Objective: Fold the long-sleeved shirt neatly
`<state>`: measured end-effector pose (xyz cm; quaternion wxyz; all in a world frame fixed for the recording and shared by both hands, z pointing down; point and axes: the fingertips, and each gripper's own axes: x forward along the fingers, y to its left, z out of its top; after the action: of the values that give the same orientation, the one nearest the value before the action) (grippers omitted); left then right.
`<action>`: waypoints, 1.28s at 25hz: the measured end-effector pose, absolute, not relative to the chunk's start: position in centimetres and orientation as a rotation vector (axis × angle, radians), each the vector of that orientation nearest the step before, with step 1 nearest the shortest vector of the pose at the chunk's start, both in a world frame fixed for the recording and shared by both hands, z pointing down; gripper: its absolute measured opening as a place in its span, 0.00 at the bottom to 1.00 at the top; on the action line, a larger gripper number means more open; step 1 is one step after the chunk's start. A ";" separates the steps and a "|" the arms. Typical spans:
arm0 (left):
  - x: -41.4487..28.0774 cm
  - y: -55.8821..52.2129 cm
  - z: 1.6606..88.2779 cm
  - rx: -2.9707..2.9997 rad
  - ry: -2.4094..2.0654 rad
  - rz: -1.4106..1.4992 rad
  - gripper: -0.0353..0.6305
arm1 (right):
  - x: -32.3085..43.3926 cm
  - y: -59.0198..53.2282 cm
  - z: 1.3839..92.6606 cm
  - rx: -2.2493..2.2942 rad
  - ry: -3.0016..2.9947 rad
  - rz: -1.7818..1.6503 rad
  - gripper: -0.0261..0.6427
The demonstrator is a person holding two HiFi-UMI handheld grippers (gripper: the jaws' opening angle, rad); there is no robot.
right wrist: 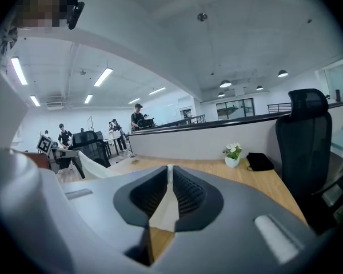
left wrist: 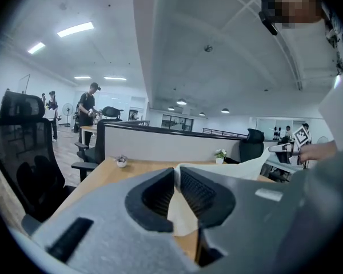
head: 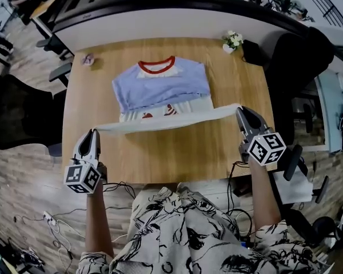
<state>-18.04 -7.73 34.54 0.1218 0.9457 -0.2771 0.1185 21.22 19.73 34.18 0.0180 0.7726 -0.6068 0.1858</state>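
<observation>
Head view: the shirt [head: 160,84] lies flat in the middle of the tabletop [head: 177,153], collar [head: 156,66] toward 12 o'clock, with its hem [head: 168,120] raised off the wood as a taut pale band; the left gripper [head: 93,135] holds the band's end at 8 o'clock of the shirt and the right gripper [head: 242,114] the other end at 4 o'clock; the right end sits a little nearer 12 o'clock than the left, so the band runs slightly askew. The step looks like carrying the hem up and over toward the collar; to do it well, both ends should travel toward 12 o'clock together and level, with enough pull between them that the edge does not sag, and the left end should catch up so the fold line lies square across the body; the hem is best laid just short of the collar, edges matching the sides. Left gripper view: the jaws are pressed together on a pale fold of cloth, which trails off toward 2 o'clock; the pinch looks shallow, so a hard sideways tug could slip it. Right gripper view: the jaws likewise pinch a thin pale edge, the cloth running off toward 9 o'clock; release, I judge, should wait until the hem rests flat.
</observation>
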 end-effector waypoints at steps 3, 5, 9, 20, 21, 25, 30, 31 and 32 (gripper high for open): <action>-16.6 -10.5 34.3 2.778 -0.829 0.347 0.11 | 22.9 16.5 33.4 2.389 -1.894 0.544 0.10; -15.6 -12.3 34.0 2.785 -0.835 0.338 0.11 | 24.0 14.4 32.9 2.383 -1.894 0.529 0.10; -13.4 -15.6 34.5 2.798 -0.842 0.371 0.11 | 26.4 10.8 33.1 2.371 -1.879 0.535 0.10; -7.8 -25.3 41.5 2.745 -0.812 0.558 0.11 | 32.6 0.8 40.3 2.294 -1.788 0.701 0.10; -7.3 -26.0 42.1 2.740 -0.805 0.571 0.11 | 33.1 0.3 40.9 2.298 -1.779 0.720 0.10; -5.6 -29.0 44.1 2.727 -0.783 0.610 0.11 | 35.4 -2.1 42.7 2.329 -1.751 0.785 0.10; -3.4 -32.2 46.8 2.709 -0.738 0.675 0.11 | 37.4 -5.5 45.1 2.312 -1.718 0.860 0.10; -3.0 -32.7 47.5 2.705 -0.725 0.693 0.11 | 37.8 -6.0 46.0 2.304 -1.705 0.882 0.10; -2.6 -33.3 48.3 2.698 -0.712 0.713 0.11 | 38.1 -6.6 46.9 2.297 -1.691 0.907 0.10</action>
<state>-2.55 -33.26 48.28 0.1306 0.9288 -0.2451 0.2454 38.11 -6.58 46.90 0.0742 0.7654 -0.5634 0.3021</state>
